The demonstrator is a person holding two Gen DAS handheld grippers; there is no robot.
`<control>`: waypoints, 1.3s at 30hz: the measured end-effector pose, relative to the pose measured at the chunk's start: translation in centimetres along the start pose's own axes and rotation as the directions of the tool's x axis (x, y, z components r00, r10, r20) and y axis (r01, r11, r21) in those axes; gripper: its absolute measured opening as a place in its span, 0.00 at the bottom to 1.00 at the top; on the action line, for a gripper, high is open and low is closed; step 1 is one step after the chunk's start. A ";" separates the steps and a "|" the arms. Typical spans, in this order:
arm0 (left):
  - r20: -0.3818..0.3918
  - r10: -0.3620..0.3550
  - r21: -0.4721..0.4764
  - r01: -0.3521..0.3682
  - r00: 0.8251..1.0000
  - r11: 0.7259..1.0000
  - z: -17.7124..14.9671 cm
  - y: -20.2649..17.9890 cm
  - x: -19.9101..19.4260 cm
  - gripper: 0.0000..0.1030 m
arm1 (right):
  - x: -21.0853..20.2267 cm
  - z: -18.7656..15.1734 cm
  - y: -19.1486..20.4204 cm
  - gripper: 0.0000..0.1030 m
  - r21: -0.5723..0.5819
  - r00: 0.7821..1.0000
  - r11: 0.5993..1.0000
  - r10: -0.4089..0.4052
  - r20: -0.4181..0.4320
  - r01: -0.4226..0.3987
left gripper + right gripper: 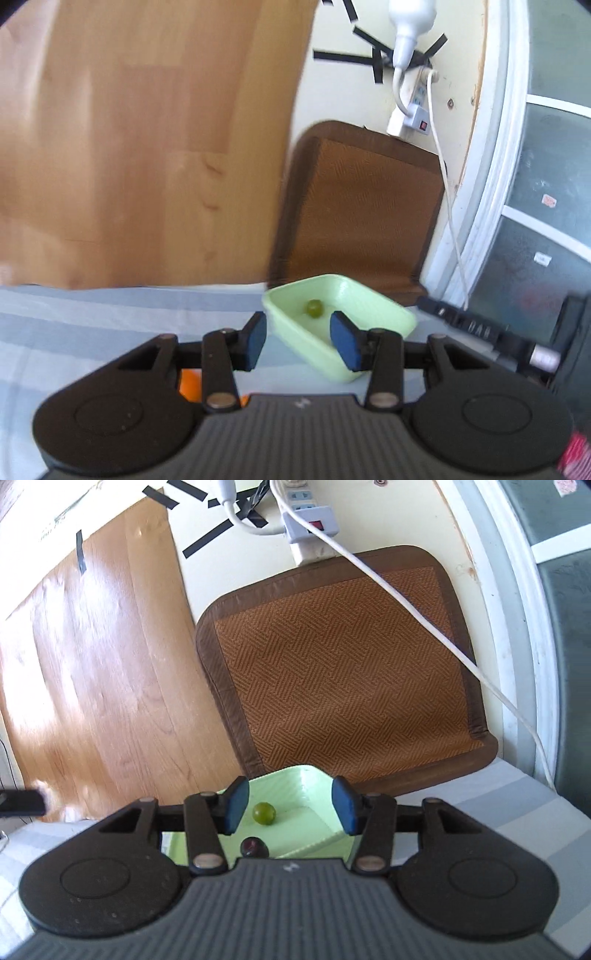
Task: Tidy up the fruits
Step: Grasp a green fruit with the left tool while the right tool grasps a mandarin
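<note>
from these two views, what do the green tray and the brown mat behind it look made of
Green tray: likely moulded plastic, smooth with a slight sheen and rounded walls. Brown mat: looks woven, rattan or similar fibre, matte herringbone weave with a darker stitched fabric-like border; exact fibre unclear.

Pale mint-green tray at the far edge of a cloth striped in light blue-grey and white. Inside the tray: one yellow-green round fruit, one dark maroon, nearly black fruit. Bright orange fruit glimpsed under the left gripper. Deep blue pads on black linkages, above a grey ribbed body. Beyond the cloth's far edge: tan herringbone-woven mat bordered in dark brown, honey-coloured wood-grain floor, cream wall, black tape strips, white power strip bearing a red switch, white cable.
</note>
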State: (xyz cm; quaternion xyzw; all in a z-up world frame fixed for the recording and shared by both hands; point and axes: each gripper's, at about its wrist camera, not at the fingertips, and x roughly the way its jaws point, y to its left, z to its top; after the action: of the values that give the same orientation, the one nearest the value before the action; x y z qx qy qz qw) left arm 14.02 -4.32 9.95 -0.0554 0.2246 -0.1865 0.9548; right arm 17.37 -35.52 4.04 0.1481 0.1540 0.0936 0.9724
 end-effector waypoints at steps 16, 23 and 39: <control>-0.168 0.116 0.141 -0.093 0.979 0.986 -9.8 -1.5 -1.3 0.41 | -2.8 -6.4 9.0 0.51 -0.296 0.931 0.930 0.109 -0.348 -0.220; -0.245 0.137 0.136 -0.106 0.960 0.985 -10.3 -1.4 0.1 0.39 | -0.8 -6.9 9.5 0.44 -0.325 0.917 0.921 0.076 -0.391 -0.215; -0.218 -0.072 0.069 0.089 0.973 0.994 -7.8 -4.0 1.2 0.27 | -5.8 -6.0 6.0 0.40 -0.291 0.958 0.945 0.067 -0.280 -0.151</control>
State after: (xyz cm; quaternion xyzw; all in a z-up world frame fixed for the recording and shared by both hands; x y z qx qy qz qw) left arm 10.15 -8.68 3.24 -0.0067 0.3165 -0.2384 0.9181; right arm 9.13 -29.65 2.07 -0.0114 0.2581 0.1895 0.9473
